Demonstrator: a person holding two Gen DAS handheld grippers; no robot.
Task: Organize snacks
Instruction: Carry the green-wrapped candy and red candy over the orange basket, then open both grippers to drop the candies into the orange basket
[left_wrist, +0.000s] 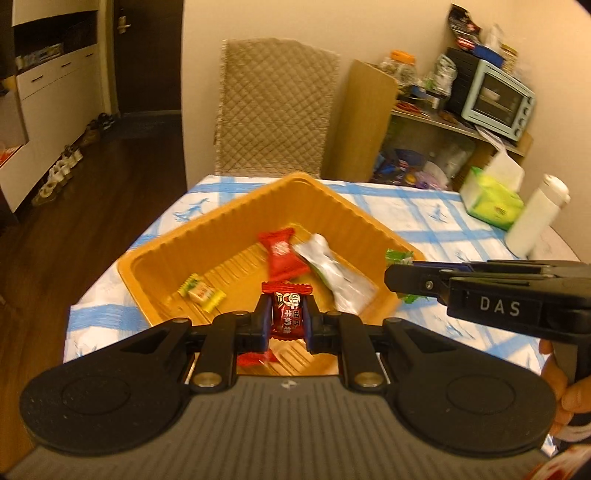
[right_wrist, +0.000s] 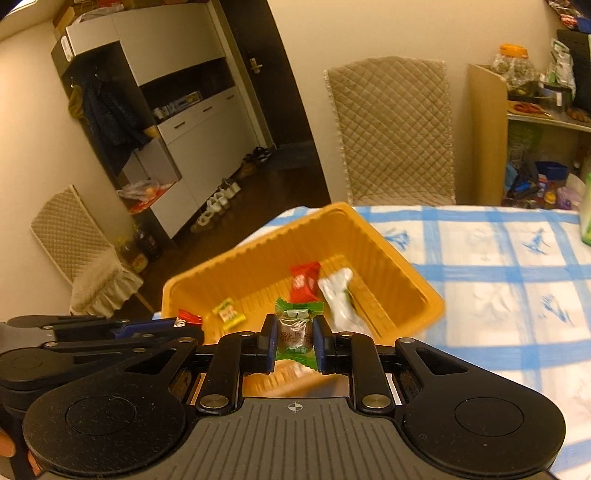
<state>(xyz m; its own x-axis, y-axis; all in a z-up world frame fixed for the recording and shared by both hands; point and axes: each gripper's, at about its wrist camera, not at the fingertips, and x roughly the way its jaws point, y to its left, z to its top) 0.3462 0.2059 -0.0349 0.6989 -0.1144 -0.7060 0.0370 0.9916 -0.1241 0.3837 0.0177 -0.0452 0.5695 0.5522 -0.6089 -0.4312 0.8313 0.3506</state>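
I have a red candy (left_wrist: 287, 313) clamped upright in my left gripper (left_wrist: 287, 317) and a green candy (right_wrist: 294, 332) in my right gripper (right_wrist: 294, 338), both over the near rim of the orange tray (left_wrist: 236, 206), its floor straight ahead and below.

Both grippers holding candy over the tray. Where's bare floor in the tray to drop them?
Free: tray floor between yellow candy and the far-left wall. Crowded: right side, where red packet and silver packet overlap.

The green candy (left_wrist: 399, 258) is mostly hidden behind the right gripper (left_wrist: 397, 275).
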